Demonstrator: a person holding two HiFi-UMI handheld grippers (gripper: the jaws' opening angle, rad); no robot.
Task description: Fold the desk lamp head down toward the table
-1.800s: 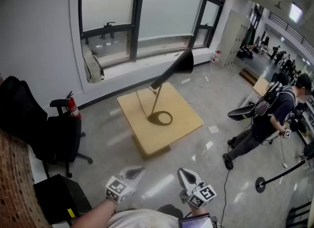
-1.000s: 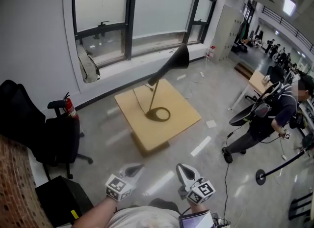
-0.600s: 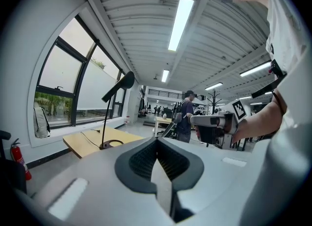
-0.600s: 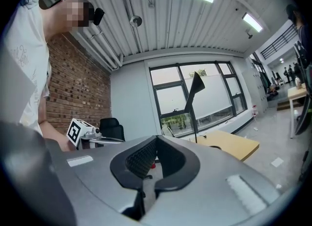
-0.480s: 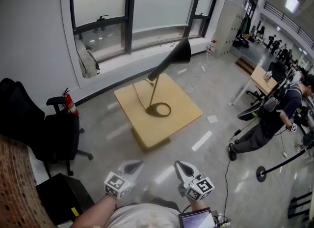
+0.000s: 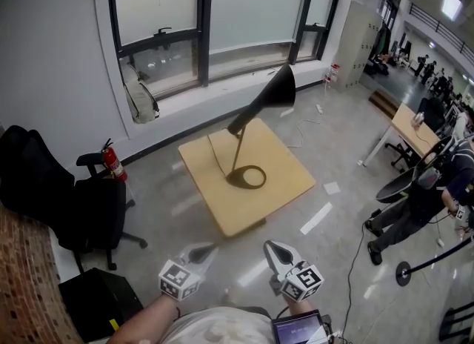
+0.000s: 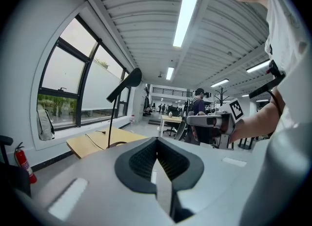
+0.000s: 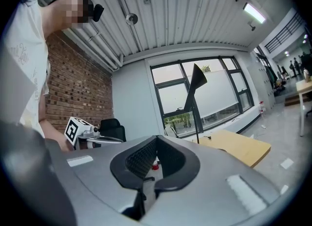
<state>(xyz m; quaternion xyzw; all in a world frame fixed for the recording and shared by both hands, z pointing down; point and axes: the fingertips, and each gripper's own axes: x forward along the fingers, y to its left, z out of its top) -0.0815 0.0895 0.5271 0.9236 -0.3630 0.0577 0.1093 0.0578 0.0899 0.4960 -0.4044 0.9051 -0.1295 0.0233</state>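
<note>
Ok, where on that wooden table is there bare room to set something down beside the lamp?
The table is bare along its near edge, in front of the lamp base, and out toward its right corner. The middle is taken by the base ring, and the cord crosses the back left part, so that side is tighter.

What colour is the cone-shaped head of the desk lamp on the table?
The cone-shaped lamp head is black, clearest in the head view.

left hand-held gripper tips blurred, chair edge-cropped
</note>
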